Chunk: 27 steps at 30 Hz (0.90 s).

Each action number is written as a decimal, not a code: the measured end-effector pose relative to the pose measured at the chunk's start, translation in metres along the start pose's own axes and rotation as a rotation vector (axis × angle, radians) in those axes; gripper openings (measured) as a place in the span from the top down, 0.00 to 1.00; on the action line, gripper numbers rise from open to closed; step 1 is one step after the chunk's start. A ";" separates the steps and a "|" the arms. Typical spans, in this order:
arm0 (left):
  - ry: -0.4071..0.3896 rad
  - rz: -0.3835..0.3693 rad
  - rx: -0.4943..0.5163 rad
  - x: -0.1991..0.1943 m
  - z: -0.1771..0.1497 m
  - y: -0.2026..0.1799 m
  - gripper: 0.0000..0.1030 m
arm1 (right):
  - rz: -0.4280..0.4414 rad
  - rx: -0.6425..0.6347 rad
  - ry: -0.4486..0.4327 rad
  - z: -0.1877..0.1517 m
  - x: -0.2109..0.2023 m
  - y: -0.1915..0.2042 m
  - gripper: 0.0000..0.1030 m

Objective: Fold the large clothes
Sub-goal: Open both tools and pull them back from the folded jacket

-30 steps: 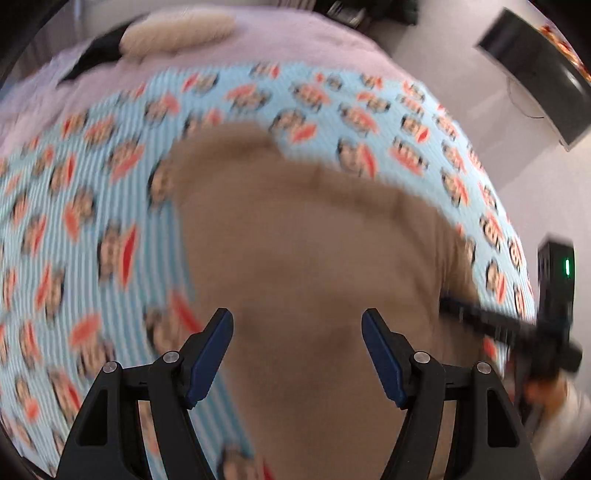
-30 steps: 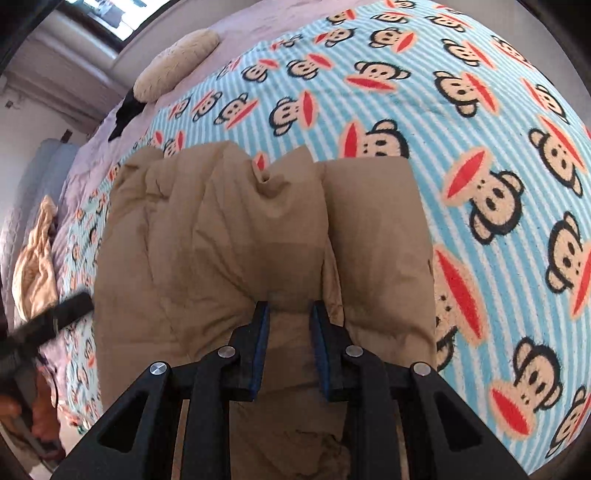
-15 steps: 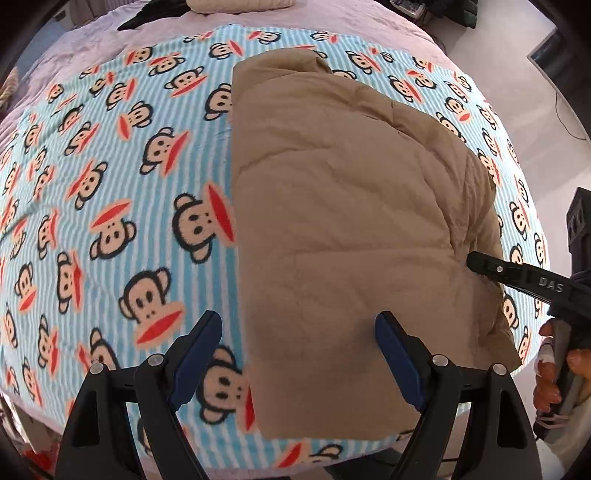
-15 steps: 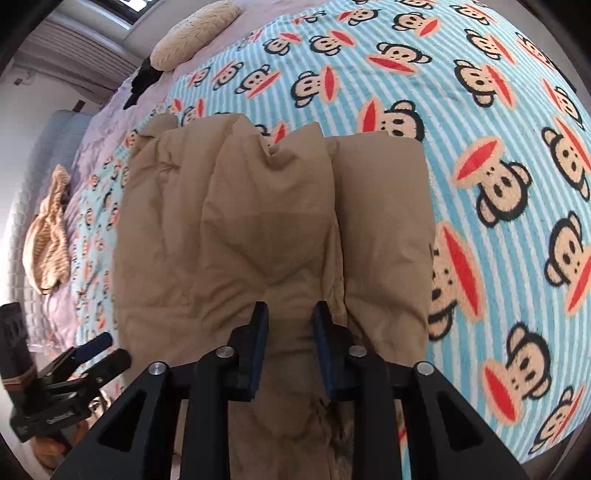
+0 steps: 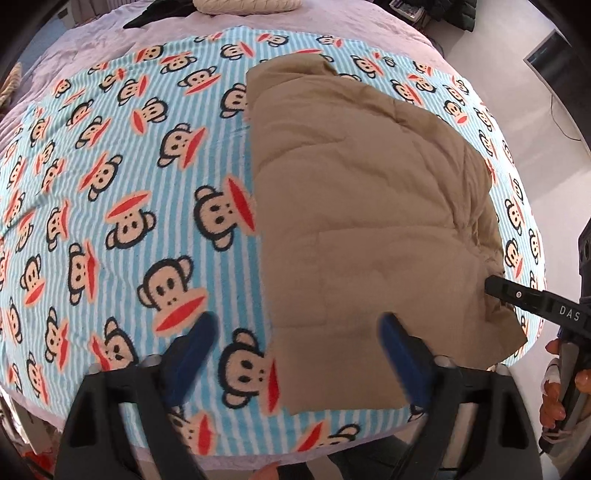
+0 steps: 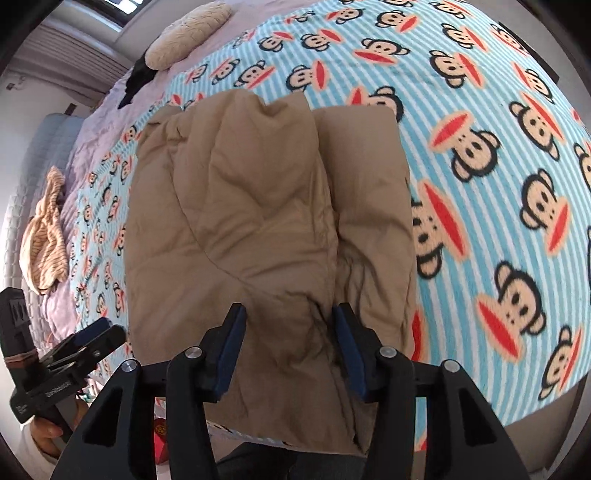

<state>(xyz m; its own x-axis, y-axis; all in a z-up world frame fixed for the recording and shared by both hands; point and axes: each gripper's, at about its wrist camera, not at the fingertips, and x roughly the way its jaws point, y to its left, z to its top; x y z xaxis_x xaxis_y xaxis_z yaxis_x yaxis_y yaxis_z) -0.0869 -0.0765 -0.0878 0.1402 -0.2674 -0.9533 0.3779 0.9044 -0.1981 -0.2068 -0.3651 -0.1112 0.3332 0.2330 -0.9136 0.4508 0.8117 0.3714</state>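
A tan quilted garment (image 5: 362, 206) lies folded in a thick rectangle on the monkey-print blanket (image 5: 129, 177), near the bed's front edge. My left gripper (image 5: 295, 343) is open and empty, above the garment's near left corner. My right gripper (image 6: 288, 332) is open over the garment's (image 6: 236, 206) near edge, holding nothing. The right gripper also shows at the garment's right side in the left wrist view (image 5: 532, 302). The left gripper shows at lower left in the right wrist view (image 6: 85, 339).
A cream pillow (image 6: 184, 33) and a dark cloth (image 6: 138, 74) lie at the bed's far end. A striped beige cloth (image 6: 44, 236) lies at the bed's left side. A black monitor (image 5: 557, 62) stands past the bed at right.
My right gripper has opened and let go of the garment's edge. My left gripper has pulled back and left, off the garment, staying open.
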 end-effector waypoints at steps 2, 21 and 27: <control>-0.001 -0.017 0.011 -0.002 -0.001 0.005 0.00 | -0.015 0.010 -0.010 -0.004 -0.002 0.003 0.48; 0.013 -0.020 0.043 -0.001 0.006 0.039 0.00 | -0.093 0.100 -0.100 -0.007 -0.024 0.007 0.13; 0.031 -0.006 -0.001 0.005 0.021 0.036 0.00 | -0.057 0.078 -0.025 0.013 -0.015 -0.008 0.13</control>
<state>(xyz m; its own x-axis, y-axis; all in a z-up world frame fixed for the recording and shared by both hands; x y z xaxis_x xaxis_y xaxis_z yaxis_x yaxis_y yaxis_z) -0.0533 -0.0518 -0.0951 0.1091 -0.2627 -0.9587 0.3775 0.9031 -0.2046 -0.2038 -0.3819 -0.0986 0.3257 0.1736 -0.9294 0.5322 0.7788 0.3320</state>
